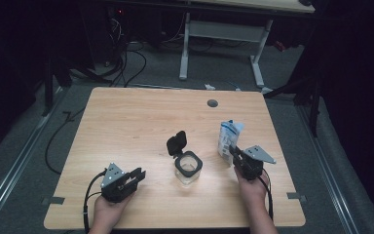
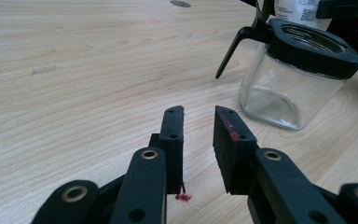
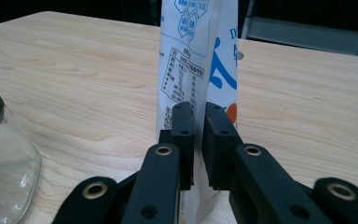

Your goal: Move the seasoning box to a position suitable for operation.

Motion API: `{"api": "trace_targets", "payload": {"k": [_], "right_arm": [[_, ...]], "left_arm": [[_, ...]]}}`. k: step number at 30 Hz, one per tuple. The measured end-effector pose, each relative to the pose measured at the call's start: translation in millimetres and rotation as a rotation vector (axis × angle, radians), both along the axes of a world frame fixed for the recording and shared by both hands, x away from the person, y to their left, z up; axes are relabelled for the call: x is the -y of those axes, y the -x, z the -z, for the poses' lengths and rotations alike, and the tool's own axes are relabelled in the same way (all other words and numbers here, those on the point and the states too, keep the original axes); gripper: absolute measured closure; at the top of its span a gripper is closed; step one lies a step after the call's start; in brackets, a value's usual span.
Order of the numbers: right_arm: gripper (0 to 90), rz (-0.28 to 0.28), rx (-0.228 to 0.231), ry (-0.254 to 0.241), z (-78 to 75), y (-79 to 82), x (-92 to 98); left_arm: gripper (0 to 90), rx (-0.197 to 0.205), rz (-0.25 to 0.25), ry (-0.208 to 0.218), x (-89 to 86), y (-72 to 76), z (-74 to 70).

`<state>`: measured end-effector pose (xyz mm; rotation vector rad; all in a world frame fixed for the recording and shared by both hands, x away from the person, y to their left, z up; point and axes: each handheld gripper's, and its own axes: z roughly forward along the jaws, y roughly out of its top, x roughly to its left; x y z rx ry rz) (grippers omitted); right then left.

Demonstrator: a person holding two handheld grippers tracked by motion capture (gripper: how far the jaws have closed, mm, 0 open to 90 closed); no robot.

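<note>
Between the right gripper point(image 3: 198, 109) jaws, pinched: the upright pouch point(image 3: 198, 56).

Black two-jaw left gripper point(image 1: 137, 174) and right gripper point(image 1: 233, 151), brass-ringed screws, grey three-cornered plates, trailing black cables.

clear glass jar point(image 1: 189, 170) – black plastic rim, matt wooden table point(image 1: 126, 122)

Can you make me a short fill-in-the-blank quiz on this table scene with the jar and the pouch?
1. The right tongs are shut on the white and blue ____.
2. The glass jar has a black lid that is flipped ____.
3. The left tongs hold ____ between their tips.
4. The jar stands on a ____ table.

Missing words: pouch; open; nothing; wooden
</note>
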<state>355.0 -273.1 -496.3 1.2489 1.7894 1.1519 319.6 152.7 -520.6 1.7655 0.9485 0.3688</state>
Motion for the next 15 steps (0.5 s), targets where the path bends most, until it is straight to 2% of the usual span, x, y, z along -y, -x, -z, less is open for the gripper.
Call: {"api": "trace_targets", "payload": {"k": [2,7,15], "right_arm": [[85.6,-0.006,0.010,0.021,-0.2,1.5,-1.2],[86.2,-0.014,0.015,0.035,-0.1,3.3,-3.1],[86.9,-0.022,-0.003,0.014,-1.1,1.7,-1.7]], "left_arm": [[72.9,0.000,0.003,-0.001,0.6,0.0,0.0],[71.9,0.003,0.014,-0.008,2.1,0.2,0.6],[69.6,0.014,0.050,0.006,5.0,1.8,0.1]]}}
